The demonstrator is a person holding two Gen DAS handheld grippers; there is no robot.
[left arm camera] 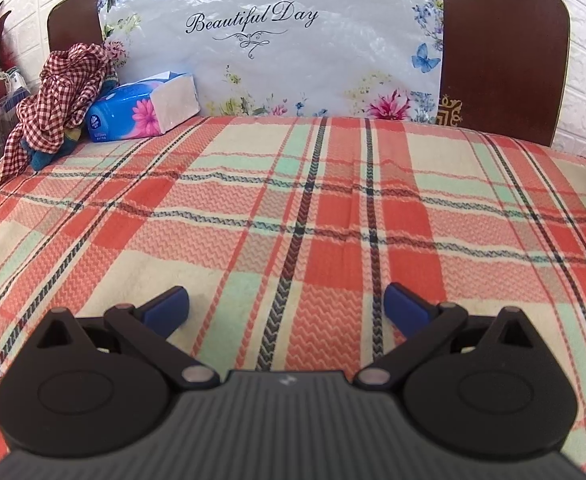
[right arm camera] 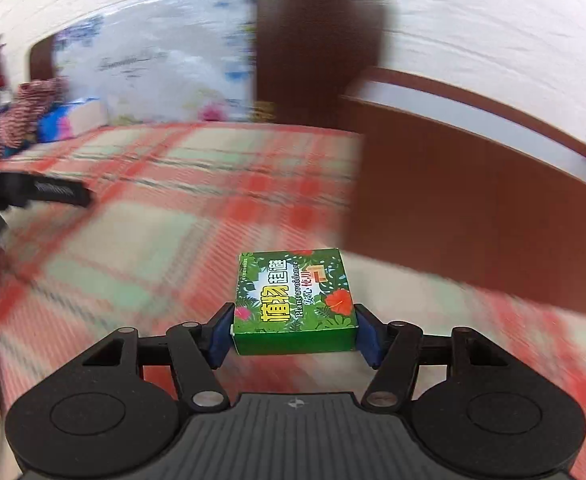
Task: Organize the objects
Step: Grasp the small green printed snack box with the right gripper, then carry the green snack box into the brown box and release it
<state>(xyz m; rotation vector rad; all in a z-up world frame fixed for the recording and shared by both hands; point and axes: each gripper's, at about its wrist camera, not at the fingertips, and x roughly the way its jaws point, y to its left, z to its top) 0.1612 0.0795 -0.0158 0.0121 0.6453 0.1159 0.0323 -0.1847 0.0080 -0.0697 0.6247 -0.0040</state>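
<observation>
Here the right gripper (right arm camera: 294,330) clamps a green box (right arm camera: 295,300) by its 2 short sides above the plaid bedspread (right arm camera: 133,232); likely light, stiff cardboard. Left gripper (left arm camera: 286,306) hangs open, empty. Farther off lies a tissue pack (left arm camera: 143,106).

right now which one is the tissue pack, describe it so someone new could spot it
Start at the plaid bedspread and follow it to the headboard, then to the far left corner, in front of the white floral "Beautiful Day" bag. The tissue pack lies there against a red checked cloth. It is the only blue thing there, with a pink flower printed on it.
</observation>
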